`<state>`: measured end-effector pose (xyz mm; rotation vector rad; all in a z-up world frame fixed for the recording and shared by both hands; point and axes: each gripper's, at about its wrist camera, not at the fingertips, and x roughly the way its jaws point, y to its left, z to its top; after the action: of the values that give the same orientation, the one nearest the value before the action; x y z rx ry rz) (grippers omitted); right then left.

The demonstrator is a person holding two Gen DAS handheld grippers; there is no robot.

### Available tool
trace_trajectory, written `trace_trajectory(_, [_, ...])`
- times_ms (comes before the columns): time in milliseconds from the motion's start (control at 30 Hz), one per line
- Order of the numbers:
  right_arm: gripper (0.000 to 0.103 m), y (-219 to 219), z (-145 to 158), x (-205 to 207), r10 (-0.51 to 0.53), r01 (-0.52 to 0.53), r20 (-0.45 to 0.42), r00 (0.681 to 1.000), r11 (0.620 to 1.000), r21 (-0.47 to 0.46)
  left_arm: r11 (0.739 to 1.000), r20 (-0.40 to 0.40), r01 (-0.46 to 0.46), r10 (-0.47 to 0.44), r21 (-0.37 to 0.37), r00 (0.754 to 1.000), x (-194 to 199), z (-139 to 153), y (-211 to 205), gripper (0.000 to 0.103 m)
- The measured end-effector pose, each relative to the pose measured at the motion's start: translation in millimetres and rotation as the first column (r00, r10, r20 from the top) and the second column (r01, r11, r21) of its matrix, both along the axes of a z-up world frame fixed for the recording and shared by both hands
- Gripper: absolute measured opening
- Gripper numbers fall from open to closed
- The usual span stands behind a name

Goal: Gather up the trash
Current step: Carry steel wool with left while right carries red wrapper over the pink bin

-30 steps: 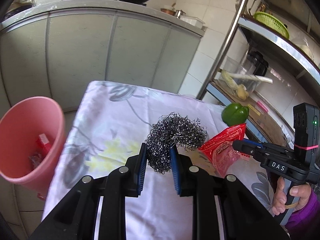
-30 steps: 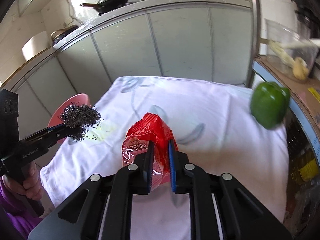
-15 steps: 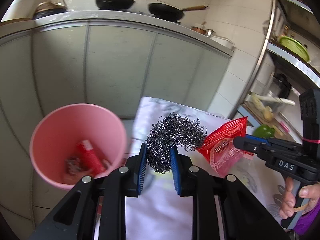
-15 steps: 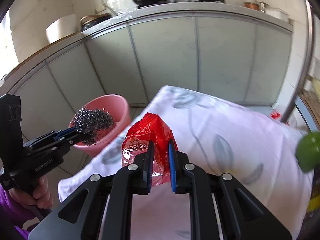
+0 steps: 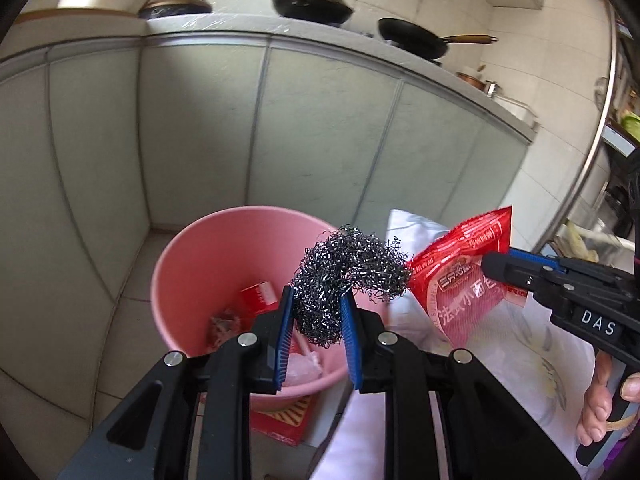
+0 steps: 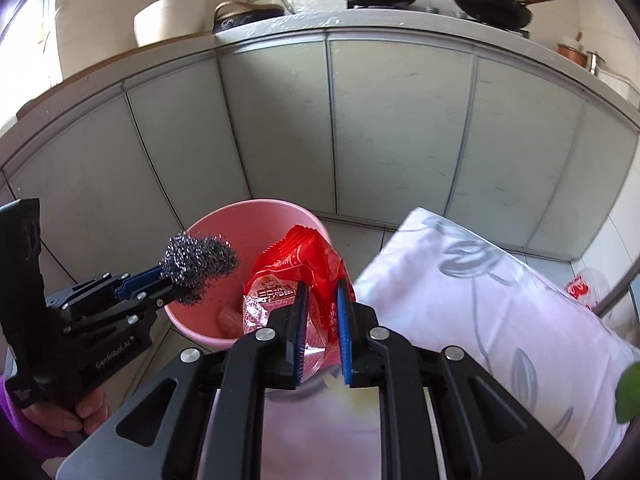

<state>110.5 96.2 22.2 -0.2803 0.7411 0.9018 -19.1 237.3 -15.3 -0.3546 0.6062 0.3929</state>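
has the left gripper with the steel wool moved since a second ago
Yes. The left gripper, shut on the steel wool, has swung left off the floral tablecloth and now hangs over the pink bucket.

The bin (image 6: 256,216) stood on the floor left of the table (image 6: 480,280), before the cabinets (image 6: 400,128); scraps (image 5: 256,296) lay inside it.

Pink bin (image 5: 188,264): the steel wool (image 5: 344,276) and left hand-held gripper (image 5: 316,332) are covering its near rim and part of its contents.
Bin contents: lying too jumbled to identify, apart from a red packet (image 5: 258,298).
Red box (image 5: 286,420): sitting mostly hidden under the bin.
Green object (image 6: 630,392): blurring and being cut off at the right edge.
Red snack bag (image 6: 296,276): its lower part is disappearing between the right hand-held gripper's (image 6: 320,332) fingers.
Table (image 6: 480,292): running out of frame.
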Motion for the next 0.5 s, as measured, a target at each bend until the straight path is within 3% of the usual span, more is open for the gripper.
trace_trajectory(500, [0.014, 59, -30, 13, -0.003, 0.001, -0.035, 0.999, 0.998, -0.067, 0.997, -0.077, -0.078, 0.076, -0.013, 0.994, 3, -28, 31, 0.022])
